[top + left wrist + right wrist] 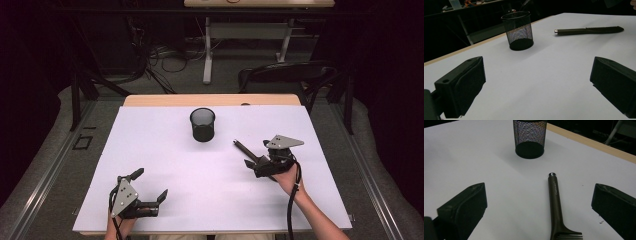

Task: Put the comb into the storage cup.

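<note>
Both grippers stand wide open and hold nothing. The right gripper (256, 161) hovers over the dark metal pen (555, 202), which lies between its jaws untouched. The left gripper (150, 186) is at the near left, well apart from the black mesh cup (202, 124).

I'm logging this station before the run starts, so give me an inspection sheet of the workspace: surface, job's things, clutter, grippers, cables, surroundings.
Surface: white sheet covering a wooden table, flat and bare but for the items below.
Job's things: dark pen lying flat between the right gripper's jaws, untouched; black mesh cup standing upright near the far edge, apart from the pen, nothing seen inside.
Clutter: nothing seen.
Grippers: left gripper open at the near left, holding nothing; right gripper open over the pen.
Cables: one black cable trails from the right gripper along the forearm; loose wires on the floor beyond the table.
Surroundings: dark room, a chair behind the table, another desk farther back.
</note>
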A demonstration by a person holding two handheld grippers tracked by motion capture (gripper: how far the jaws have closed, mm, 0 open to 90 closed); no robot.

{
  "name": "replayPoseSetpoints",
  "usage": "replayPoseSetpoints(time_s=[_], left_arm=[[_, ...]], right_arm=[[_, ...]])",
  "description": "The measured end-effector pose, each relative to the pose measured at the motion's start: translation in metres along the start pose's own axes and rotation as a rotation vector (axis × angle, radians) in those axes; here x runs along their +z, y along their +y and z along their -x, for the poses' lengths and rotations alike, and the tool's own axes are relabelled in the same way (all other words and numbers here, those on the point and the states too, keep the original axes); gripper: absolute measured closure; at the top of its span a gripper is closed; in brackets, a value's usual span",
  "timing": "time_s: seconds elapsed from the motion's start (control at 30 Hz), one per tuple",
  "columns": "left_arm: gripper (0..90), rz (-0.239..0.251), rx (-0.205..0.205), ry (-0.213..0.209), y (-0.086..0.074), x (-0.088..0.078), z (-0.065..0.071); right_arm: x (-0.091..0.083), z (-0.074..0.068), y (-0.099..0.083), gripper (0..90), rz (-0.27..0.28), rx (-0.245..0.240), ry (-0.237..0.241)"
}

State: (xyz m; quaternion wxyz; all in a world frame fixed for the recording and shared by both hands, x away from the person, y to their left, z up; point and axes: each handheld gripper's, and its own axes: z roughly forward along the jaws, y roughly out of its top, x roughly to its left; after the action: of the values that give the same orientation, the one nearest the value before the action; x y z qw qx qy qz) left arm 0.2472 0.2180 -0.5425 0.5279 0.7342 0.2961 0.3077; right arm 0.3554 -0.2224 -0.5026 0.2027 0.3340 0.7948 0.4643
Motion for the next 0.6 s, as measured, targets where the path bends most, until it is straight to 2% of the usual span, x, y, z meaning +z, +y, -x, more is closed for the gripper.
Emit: replayPoseSetpoints(time_s=[0.4,0.6], left_arm=[[0.0,0.002,0.004,0.002,0.000,-0.001,-0.001],[0.0,0.001,0.001,0.001,0.000,0.000,-0.001]], right_arm=[[0.025,0.011,0.009,0.0,-0.022,0.011,0.003],[0.032,0.016,0.012,0.0,-0.026,0.018,0.002]])
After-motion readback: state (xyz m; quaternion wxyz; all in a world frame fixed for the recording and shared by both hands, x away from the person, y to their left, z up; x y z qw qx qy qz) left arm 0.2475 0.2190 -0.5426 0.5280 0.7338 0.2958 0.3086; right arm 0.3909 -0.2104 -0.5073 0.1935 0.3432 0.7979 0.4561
